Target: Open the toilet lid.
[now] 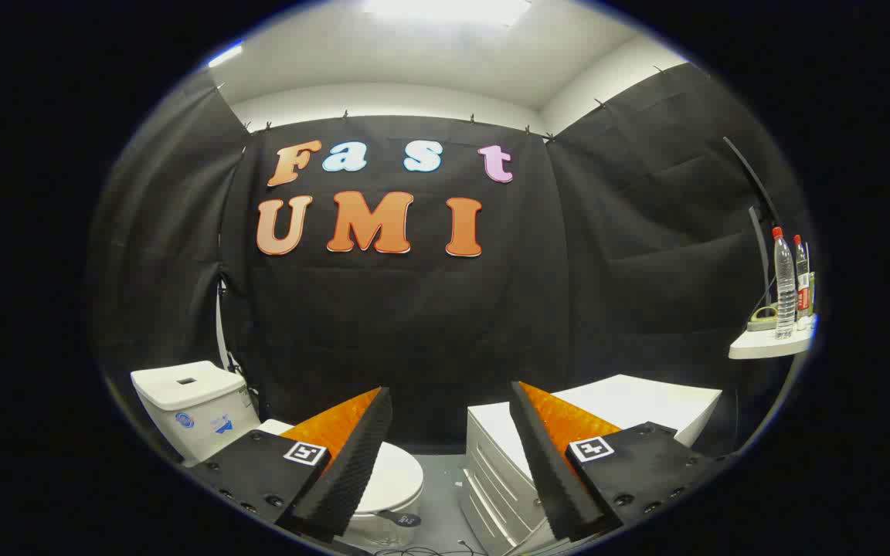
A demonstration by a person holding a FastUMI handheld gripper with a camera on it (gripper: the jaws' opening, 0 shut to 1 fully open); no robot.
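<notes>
Your gripper fingers are spread wide, holding nothing, with the white toilet lid lying flat and closed just beyond your left finger, cistern behind.

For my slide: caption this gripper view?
Open gripper held above a closed toilet lid, white cabinet alongside.

Toilet, lid down, partly behind the left finger. Gripper jaws apart, holding nothing. White drawer cabinet beyond right finger; bottles on shelf
</notes>
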